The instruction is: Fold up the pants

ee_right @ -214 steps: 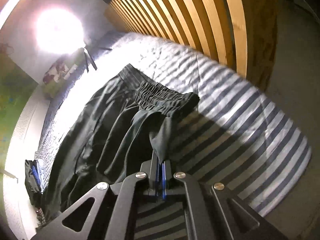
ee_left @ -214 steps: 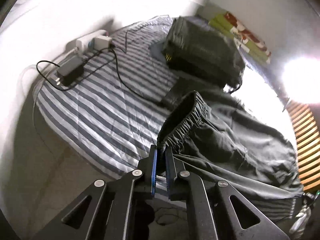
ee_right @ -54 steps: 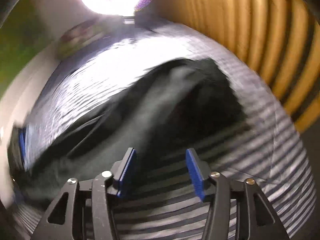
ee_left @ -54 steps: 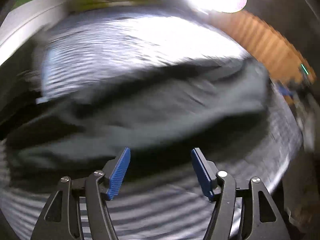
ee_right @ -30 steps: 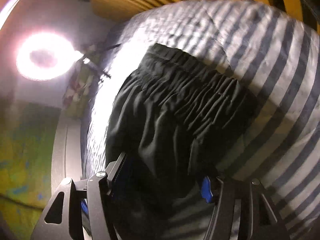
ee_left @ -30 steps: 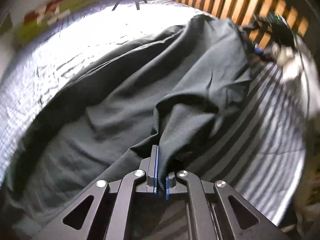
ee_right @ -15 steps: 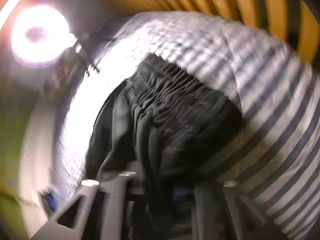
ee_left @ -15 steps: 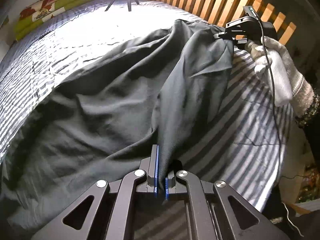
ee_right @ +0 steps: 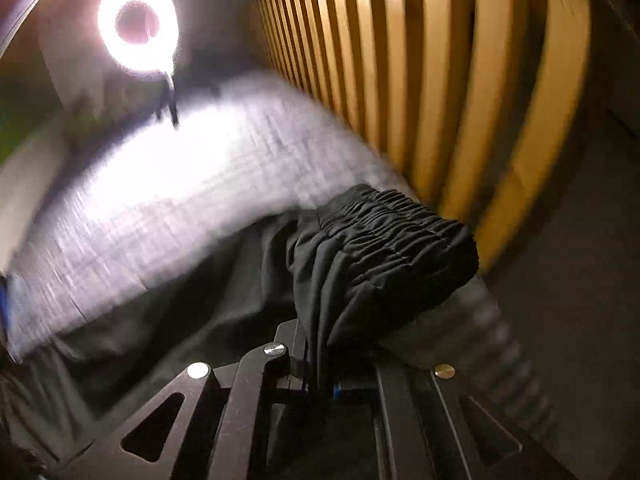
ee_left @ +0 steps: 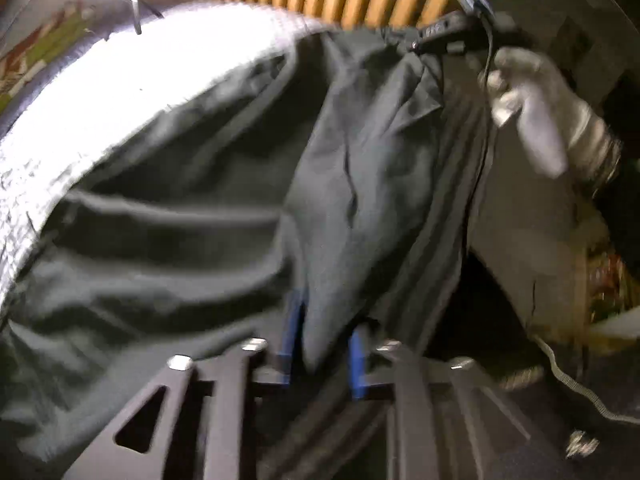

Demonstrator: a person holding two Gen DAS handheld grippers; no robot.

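Dark grey pants [ee_left: 360,152] lie spread over the striped bed. A fold of one leg hangs between the blue pads [ee_left: 292,332] of my left gripper [ee_left: 324,340], whose jaws are opening; the cloth sits loose in the gap. In the right wrist view my right gripper [ee_right: 320,384] is shut on cloth just below the gathered elastic waistband [ee_right: 392,232], which it holds raised off the sheet. The left wrist view shows that right gripper [ee_left: 404,42] far off at the top, with a white-gloved hand [ee_left: 536,112] behind it.
A wooden slatted headboard [ee_right: 460,100] stands close behind the waistband. The striped sheet [ee_right: 180,208] glares under a ring light [ee_right: 138,22] on a stand. A thin cable [ee_left: 480,152] hangs from the right gripper. Dark floor lies beyond the bed edge at the right.
My left jaws, pinched on the leg fold half a second ago, have parted. The right gripper has closed on the waistband cloth and lifted it. Both views have swung toward the headboard.
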